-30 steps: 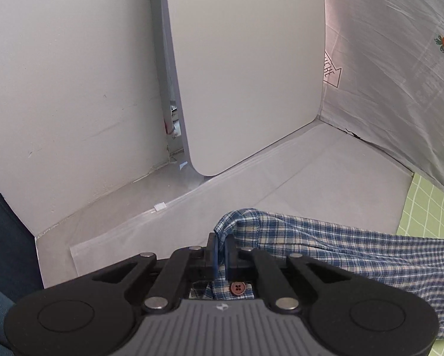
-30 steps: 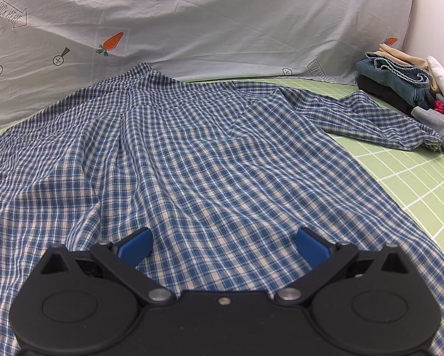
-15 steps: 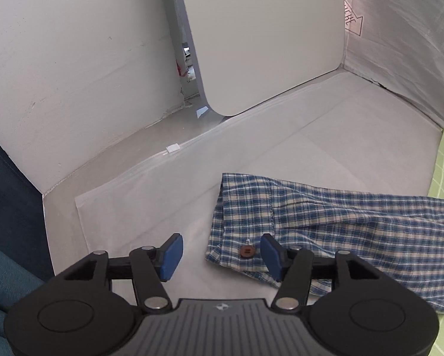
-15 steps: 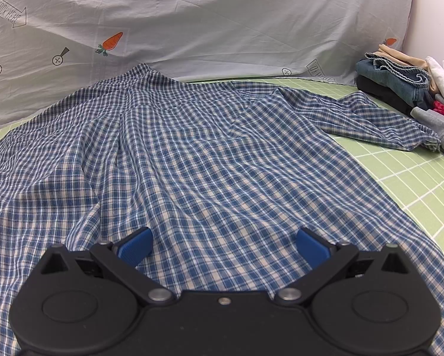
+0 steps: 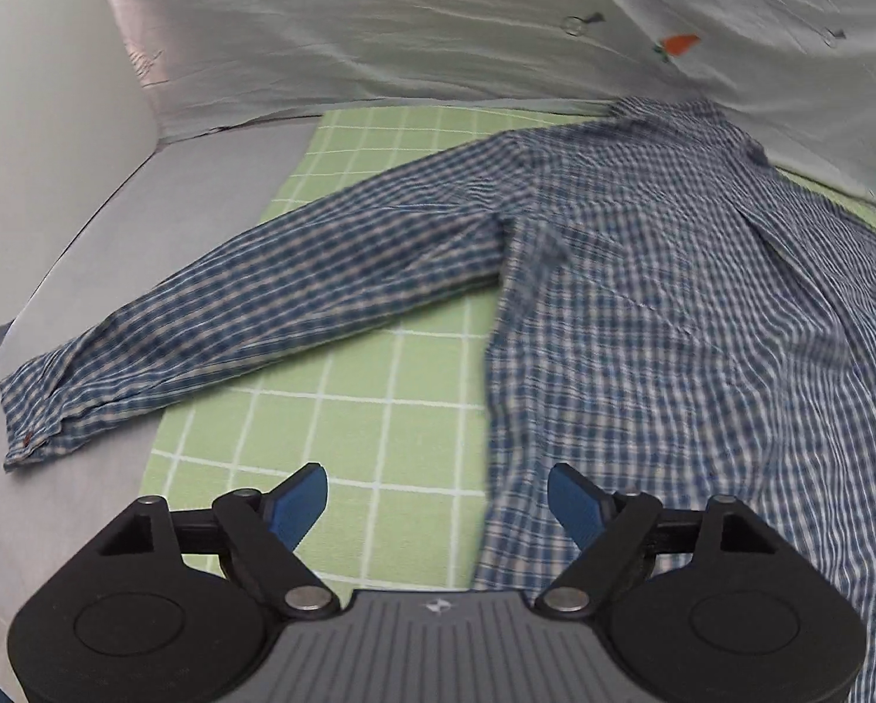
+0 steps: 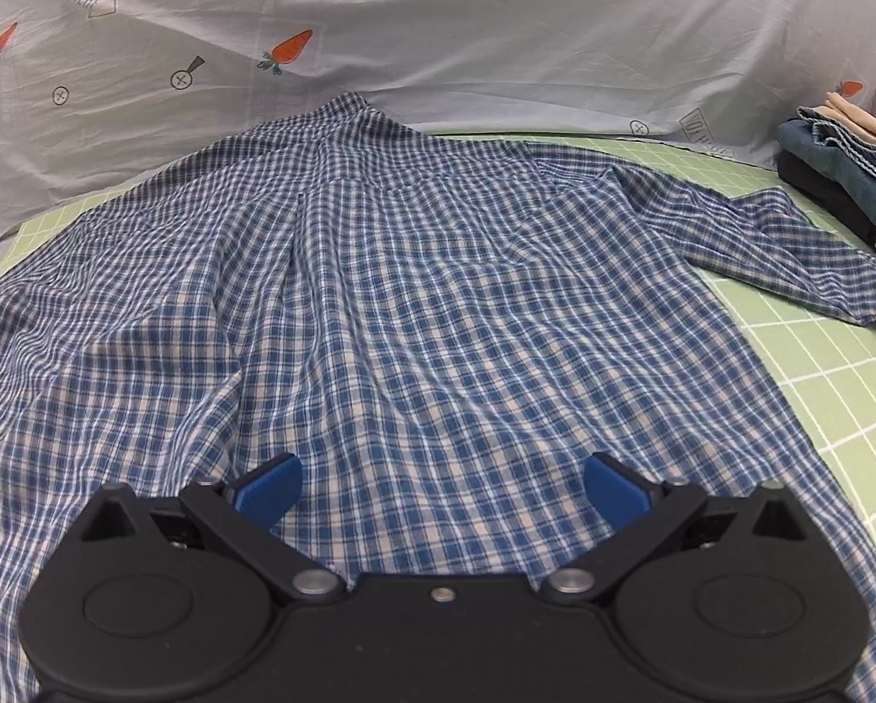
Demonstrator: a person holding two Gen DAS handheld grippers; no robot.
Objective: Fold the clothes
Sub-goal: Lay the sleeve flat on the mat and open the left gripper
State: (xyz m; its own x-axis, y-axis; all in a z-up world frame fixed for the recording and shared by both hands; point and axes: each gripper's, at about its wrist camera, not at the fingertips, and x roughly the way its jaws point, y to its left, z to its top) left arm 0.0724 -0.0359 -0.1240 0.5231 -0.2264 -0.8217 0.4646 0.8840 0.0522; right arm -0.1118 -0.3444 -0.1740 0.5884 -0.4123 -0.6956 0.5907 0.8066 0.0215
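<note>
Item: blue-and-white checked shirt [image 6: 414, 304], long-sleeved, laid flat and spread open on a green gridded mat [image 5: 350, 427]. Collar end lay toward the far side, against a pale sheet printed with carrots [image 6: 379, 17] that rose behind the mat.

Left sleeve [image 5: 250, 316]: stretched out straight to the side, crossing the mat's edge onto a grey surface [image 5: 57, 504]. Its cuff [image 5: 30, 427] rested flat on that grey surface (a small reddish button showed at the cuff edge). Nothing was touching the cuff.

Right sleeve [image 6: 783, 246]: angled out over the mat toward a stack of folded clothes [image 6: 848, 170], denim on top of dark fabric, at the right edge of the right wrist view. The sleeve end lay near the stack; contact could not be told.

Left gripper [image 5: 438, 498]: blue fingers spread wide, having just been opening, with nothing gripped. It hung above the mat at the shirt's side hem, the hem's edge falling between the two fingers but pressed by neither. The left wrist view was blurred by motion.

Right gripper [image 6: 440, 486]: fingers wide apart, gripping nothing, poised over the lower body of the shirt, checked cloth visible between and beyond both fingers.

A white panel [image 5: 45, 135] stood at the far left.
</note>
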